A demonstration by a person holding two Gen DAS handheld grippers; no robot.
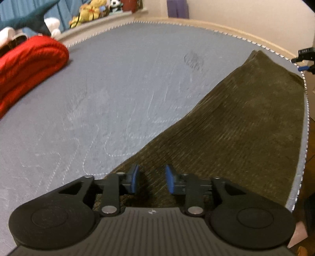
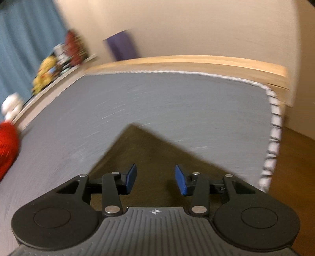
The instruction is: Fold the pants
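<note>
Dark olive corduroy pants (image 1: 242, 126) lie flat on the grey mat (image 1: 118, 94), stretching from below my left gripper (image 1: 151, 180) toward the mat's far right corner. The left gripper hovers over the near end of the pants, its blue pads apart with only the cloth beneath showing between them. In the blurred right wrist view, a pointed end of the pants (image 2: 145, 149) lies under my right gripper (image 2: 155, 179), which is open with nothing between its pads. The right gripper (image 1: 304, 59) also shows at the far right edge of the left wrist view.
A folded red garment (image 1: 29, 67) sits at the mat's left side. Stuffed toys (image 1: 92, 11) line a ledge behind the mat, before a blue curtain (image 2: 23, 39). A purple block (image 1: 177, 7) stands by the wall. The mat's stitched edge (image 2: 273, 137) drops to a wooden floor (image 2: 295, 161).
</note>
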